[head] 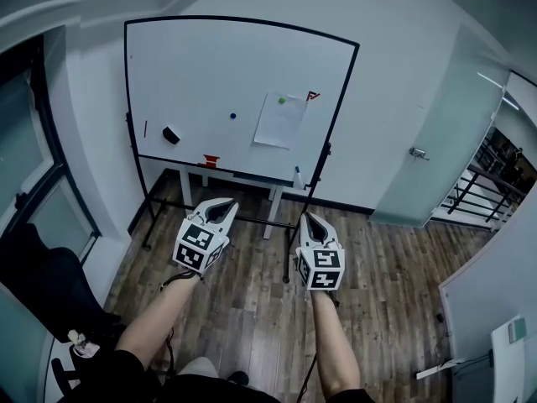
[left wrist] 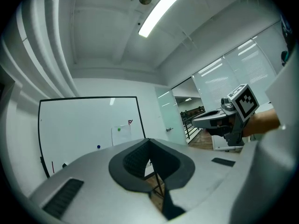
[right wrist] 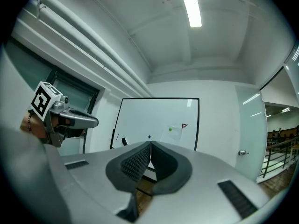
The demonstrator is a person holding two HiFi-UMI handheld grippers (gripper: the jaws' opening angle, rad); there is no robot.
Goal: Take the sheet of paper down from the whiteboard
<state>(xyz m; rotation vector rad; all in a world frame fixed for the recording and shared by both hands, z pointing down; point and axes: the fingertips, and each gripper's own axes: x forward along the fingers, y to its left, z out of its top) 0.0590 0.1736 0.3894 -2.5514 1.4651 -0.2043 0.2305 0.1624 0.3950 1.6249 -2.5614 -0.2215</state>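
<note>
A white sheet of paper (head: 281, 121) hangs on the whiteboard (head: 210, 74), pinned at its top by a green magnet (head: 282, 101). It shows small in the left gripper view (left wrist: 121, 135) and the right gripper view (right wrist: 172, 135). My left gripper (head: 225, 203) and right gripper (head: 309, 217) are held level, side by side over the wood floor, well short of the board. Both have their jaws together with nothing between them. In the left gripper view the pads meet at the tip of the left gripper (left wrist: 148, 141), as do those of the right gripper (right wrist: 150, 143).
On the board are a blue magnet (head: 232, 116), a black eraser (head: 171, 134) and a red mark (head: 313, 96). A red item (head: 211, 160) lies on its tray. The stand's legs (head: 159, 217) spread over the floor. A glass door with a handle (head: 419, 153) is at right, a dark seat (head: 42, 284) at left.
</note>
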